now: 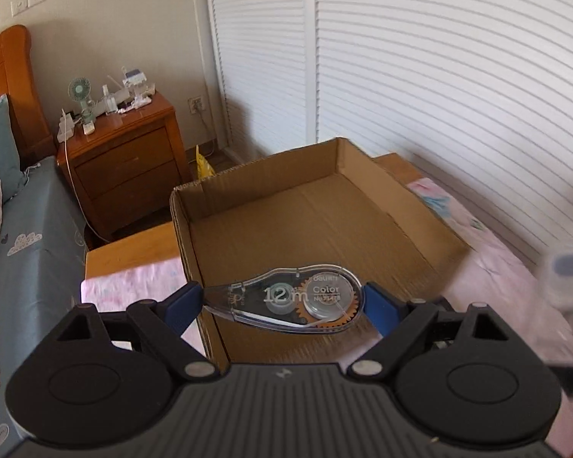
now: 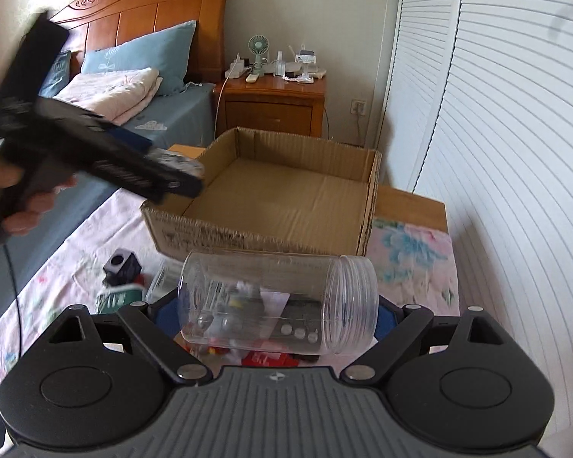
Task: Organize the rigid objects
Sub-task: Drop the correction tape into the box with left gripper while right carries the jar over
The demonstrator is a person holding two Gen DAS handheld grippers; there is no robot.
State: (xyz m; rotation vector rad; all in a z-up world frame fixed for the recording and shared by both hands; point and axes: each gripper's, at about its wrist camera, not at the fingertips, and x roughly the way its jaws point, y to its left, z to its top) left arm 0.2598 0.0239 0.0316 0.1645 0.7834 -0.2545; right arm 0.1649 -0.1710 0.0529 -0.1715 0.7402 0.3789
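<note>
My left gripper [image 1: 282,299] is shut on a clear correction tape dispenser [image 1: 286,297] marked "12m", held over the near left corner of an empty cardboard box [image 1: 317,206]. The box also shows in the right wrist view [image 2: 286,191], with the left gripper [image 2: 179,170] blurred above its near left corner. My right gripper [image 2: 279,305] is shut on a clear plastic jar [image 2: 279,301] lying sideways, held above the pink cloth in front of the box. The jar appears blurred in the left wrist view [image 1: 565,278].
Several small items lie on the pink floral cloth [image 2: 412,252] under the jar: a black cube [image 2: 120,265], a green item [image 2: 116,299], a black device with buttons [image 2: 298,324]. A bed [image 2: 133,87] and wooden nightstand [image 2: 275,103] stand behind; white louvred doors [image 2: 496,133] on the right.
</note>
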